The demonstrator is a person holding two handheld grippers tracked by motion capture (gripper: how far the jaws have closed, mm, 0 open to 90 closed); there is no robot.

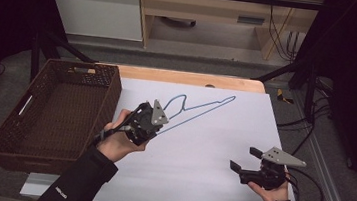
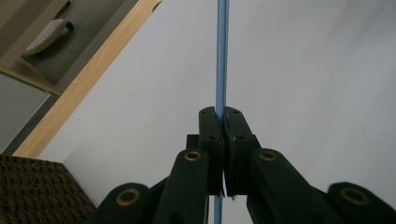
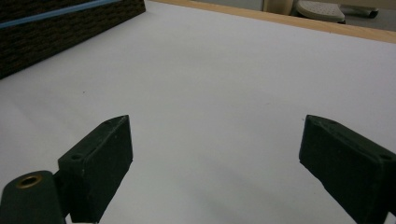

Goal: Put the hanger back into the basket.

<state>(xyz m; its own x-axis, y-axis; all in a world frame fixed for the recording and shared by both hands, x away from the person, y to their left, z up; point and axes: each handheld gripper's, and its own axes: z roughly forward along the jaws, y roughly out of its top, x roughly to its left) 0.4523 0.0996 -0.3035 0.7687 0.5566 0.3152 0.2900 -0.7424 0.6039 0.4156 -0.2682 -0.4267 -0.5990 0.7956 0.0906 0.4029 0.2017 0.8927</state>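
A blue wire hanger (image 1: 205,111) is lifted over the white sheet (image 1: 195,157), its long side slanting up toward the far right. My left gripper (image 1: 155,130) is shut on the hanger's near left end, beside the basket. In the left gripper view the blue wire (image 2: 221,56) runs straight up from between the closed pads (image 2: 211,130). My right gripper (image 1: 245,158) sits low at the near right of the sheet, open, with nothing between its jaws. The right gripper view has bare white sheet between its wide-apart pads (image 3: 105,158), and a stretch of the blue hanger (image 3: 56,13) far off.
A dark brown wicker basket (image 1: 112,93) with nothing in it stands at the table's left edge, close to my left hand. The table's wooden far edge (image 1: 184,77) borders the sheet. Cables trail on the floor at the right.
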